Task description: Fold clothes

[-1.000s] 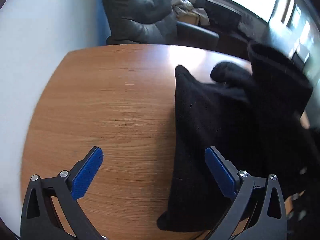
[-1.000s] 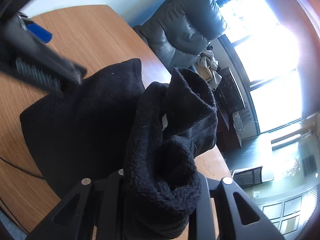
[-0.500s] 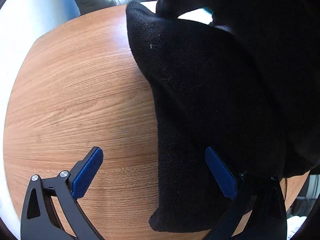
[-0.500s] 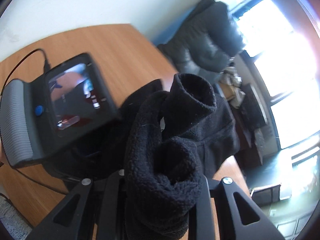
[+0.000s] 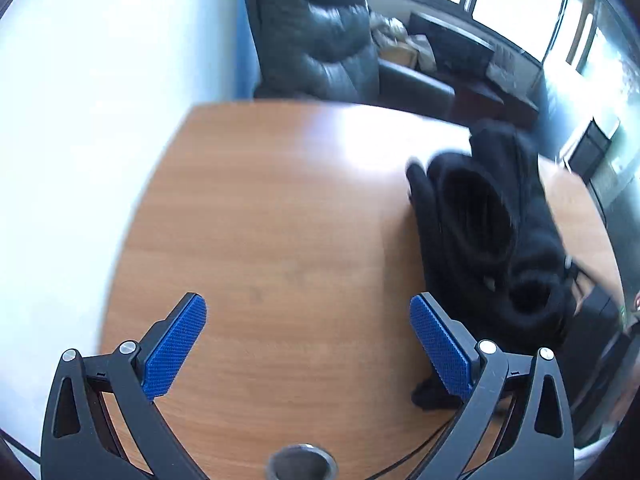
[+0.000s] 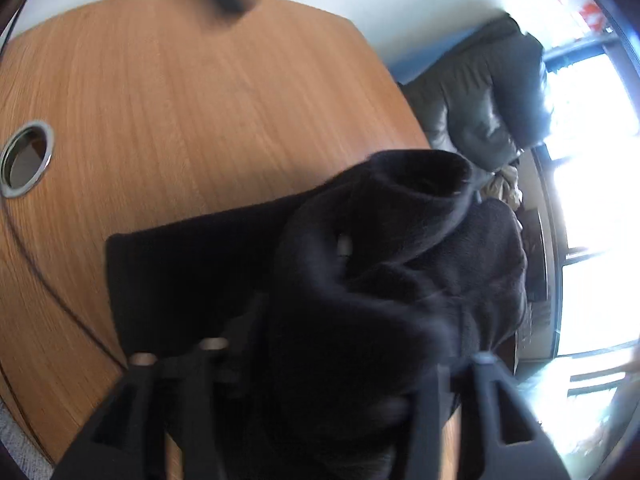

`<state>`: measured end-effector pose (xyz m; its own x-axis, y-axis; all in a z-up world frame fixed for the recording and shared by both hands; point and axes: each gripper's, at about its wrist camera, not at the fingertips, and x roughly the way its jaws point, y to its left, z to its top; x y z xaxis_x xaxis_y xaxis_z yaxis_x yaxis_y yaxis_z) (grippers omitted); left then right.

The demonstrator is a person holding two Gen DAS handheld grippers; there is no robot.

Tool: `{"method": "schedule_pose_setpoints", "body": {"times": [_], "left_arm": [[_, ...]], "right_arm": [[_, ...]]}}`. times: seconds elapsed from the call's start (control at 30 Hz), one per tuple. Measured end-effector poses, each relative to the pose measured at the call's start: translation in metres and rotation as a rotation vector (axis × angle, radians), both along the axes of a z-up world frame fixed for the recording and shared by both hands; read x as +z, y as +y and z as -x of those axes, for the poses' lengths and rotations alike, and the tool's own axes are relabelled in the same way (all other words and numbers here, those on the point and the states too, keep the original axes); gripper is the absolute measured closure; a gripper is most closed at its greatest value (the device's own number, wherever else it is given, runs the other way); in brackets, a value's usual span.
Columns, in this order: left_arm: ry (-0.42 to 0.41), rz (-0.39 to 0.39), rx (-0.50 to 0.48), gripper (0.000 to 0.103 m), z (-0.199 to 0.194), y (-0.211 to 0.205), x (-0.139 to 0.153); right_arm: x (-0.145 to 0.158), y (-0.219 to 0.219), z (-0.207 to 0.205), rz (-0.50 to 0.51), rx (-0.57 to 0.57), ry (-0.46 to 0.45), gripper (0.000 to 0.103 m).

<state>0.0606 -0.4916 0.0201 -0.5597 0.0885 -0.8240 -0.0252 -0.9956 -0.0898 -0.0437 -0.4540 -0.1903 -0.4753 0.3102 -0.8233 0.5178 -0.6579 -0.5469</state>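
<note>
Clamped on a thick bunch of the black fleece garment (image 6: 360, 280), my right gripper (image 6: 340, 364) has its fingers buried in the cloth, blurred. My left gripper (image 5: 308, 344) hangs spread wide over bare wood, its blue pads (image 5: 174, 346) holding nothing, the right pad just beside the fleece's near edge. Most of the garment lies heaped on the right of the wooden table (image 5: 260, 208). A metal grommet (image 6: 26, 158) sits at the left, a leather armchair (image 5: 320, 36) beyond the far edge.
</note>
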Motion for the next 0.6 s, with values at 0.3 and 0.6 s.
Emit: {"method": "schedule_pose_setpoints", "body": {"times": [0.3, 0.6], "left_arm": [[0.069, -0.15, -0.247, 0.0, 0.032, 0.11, 0.082], [-0.089, 0.051, -0.453, 0.0, -0.016, 0.281, 0.028]], "right_arm": [[0.092, 0.006, -0.051, 0.331, -0.044, 0.006, 0.0], [0.166, 0.191, -0.138, 0.817, -0.592, 0.128, 0.0]]}}
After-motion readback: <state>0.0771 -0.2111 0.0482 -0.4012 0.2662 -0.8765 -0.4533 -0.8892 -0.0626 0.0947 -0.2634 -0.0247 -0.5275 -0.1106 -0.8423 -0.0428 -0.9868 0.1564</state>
